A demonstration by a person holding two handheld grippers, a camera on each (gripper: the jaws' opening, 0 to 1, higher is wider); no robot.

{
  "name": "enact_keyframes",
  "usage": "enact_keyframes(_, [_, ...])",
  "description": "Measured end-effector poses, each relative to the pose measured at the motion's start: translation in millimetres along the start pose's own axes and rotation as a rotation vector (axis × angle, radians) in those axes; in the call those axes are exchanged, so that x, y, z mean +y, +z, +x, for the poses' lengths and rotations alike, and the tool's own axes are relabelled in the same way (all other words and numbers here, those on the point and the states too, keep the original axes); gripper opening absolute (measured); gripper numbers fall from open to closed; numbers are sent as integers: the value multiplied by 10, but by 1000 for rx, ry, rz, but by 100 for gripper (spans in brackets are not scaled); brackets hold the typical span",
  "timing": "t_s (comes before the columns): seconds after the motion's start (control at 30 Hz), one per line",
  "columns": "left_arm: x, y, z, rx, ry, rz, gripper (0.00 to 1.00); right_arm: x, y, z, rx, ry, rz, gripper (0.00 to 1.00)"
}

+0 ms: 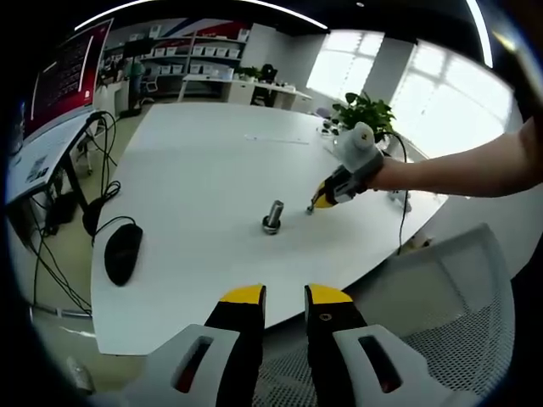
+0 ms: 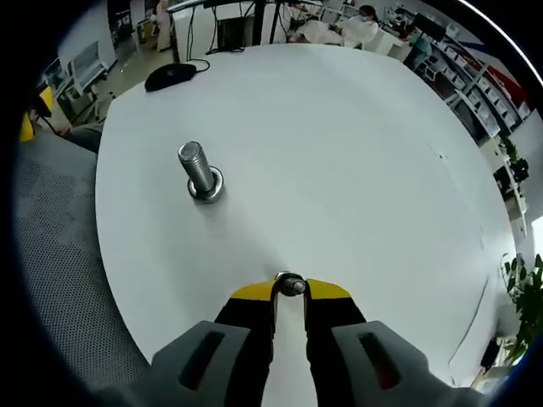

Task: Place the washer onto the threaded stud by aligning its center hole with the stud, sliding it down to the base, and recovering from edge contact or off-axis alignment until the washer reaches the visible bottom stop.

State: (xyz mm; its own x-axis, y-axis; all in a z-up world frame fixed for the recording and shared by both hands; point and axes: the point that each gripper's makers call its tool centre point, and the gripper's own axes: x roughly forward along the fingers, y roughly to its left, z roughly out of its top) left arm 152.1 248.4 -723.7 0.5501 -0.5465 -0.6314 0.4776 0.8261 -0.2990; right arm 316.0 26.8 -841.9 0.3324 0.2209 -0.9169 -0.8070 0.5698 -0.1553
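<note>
The right claw (image 2: 289, 288) pinches the washer (image 2: 291, 285) at its tips; the threaded stud (image 2: 199, 172) stands on the worktop (image 2: 356, 153) toward eleven o'clock, well apart. The left claw (image 1: 285, 297) is narrowly parted, holding nothing.

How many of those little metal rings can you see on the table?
1 for certain: a washer pinched in the tips of the right hand-held gripper. The metal base around the stud could be another ring, but I cannot tell.
</note>
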Motion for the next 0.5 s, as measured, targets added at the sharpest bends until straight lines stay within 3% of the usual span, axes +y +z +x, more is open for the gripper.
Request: enact_keyframes(0.5, [11,-18,4,10,8,2,16,52,-50,152,16,36,54,16])
